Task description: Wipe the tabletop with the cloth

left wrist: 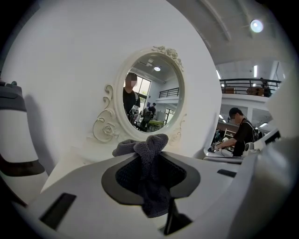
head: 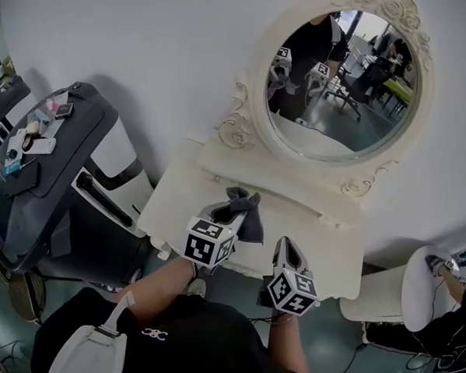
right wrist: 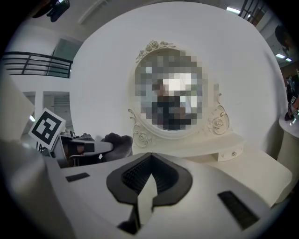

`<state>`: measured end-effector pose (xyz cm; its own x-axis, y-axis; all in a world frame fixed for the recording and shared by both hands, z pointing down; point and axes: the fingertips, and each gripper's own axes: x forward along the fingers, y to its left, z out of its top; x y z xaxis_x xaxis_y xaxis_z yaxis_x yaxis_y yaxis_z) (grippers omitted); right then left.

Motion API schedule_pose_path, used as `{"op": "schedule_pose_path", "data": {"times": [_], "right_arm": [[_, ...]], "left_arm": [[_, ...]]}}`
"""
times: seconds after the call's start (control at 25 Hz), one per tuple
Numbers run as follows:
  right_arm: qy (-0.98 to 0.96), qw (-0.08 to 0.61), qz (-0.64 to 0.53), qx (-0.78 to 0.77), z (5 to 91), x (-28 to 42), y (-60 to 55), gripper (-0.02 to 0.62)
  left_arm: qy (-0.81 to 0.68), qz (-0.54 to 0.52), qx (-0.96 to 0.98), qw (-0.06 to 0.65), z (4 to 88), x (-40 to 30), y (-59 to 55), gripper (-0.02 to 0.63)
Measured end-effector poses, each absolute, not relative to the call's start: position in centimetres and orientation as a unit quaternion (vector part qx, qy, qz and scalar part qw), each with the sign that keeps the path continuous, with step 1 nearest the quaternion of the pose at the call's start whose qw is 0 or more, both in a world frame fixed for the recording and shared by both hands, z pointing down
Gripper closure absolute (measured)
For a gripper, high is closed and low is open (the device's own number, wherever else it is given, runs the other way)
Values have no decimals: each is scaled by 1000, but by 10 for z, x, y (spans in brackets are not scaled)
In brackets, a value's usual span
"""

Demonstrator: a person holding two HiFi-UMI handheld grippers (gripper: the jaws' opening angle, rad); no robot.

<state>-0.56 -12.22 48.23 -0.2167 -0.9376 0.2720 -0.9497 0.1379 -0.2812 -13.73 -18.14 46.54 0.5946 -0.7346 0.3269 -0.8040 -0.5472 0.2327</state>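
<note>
A dark grey cloth (head: 247, 215) hangs bunched over the near left part of the cream dressing table's top (head: 327, 240). My left gripper (head: 230, 211) is shut on it. In the left gripper view the cloth (left wrist: 147, 161) fills the gap between the jaws of the left gripper (left wrist: 149, 182) and bulges above them. My right gripper (head: 284, 247) hovers at the table's front edge, just right of the cloth, jaws together with nothing in them. The right gripper view shows the right gripper (right wrist: 148, 184), with the cloth (right wrist: 117, 144) and left gripper (right wrist: 84, 149) at its left.
An oval mirror (head: 341, 78) in an ornate cream frame stands at the table's back on a raised shelf (head: 280, 188). A dark grey chair (head: 42, 180) with small items sits at the left. At the right are a white stool (head: 414, 297) and a person (head: 451, 326).
</note>
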Motion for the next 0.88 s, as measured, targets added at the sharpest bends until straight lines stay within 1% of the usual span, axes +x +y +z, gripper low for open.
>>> {"op": "schedule_pose_path", "data": {"times": [0.12,0.28,0.4,0.6,0.68,0.76,0.88], "right_arm": [[-750,16,204,628,485,-10,-147,591],[-745,16,209,633,489,-16,-172,591],[-740,15,214,637,491,-21,-184,591],[-730,18,221,646,499,-19,-193,591],[-724,16,227,651,502,-14,-197,591],[-721,14,230,654,502,-10,-201,591],[-723,13,225,653,500,-5,-211,591]], "left_arm": [[-451,96,871,168,458,-152,-217,506],[-463,92,874,111,430,-171,-265,506],[-472,98,875,36,398,-180,-304,506],[-479,128,861,-114,331,-186,-361,506],[-483,134,851,-161,307,-185,-378,506],[-485,135,845,-181,291,-185,-395,506],[-494,137,838,-188,279,-185,-418,506]]}}
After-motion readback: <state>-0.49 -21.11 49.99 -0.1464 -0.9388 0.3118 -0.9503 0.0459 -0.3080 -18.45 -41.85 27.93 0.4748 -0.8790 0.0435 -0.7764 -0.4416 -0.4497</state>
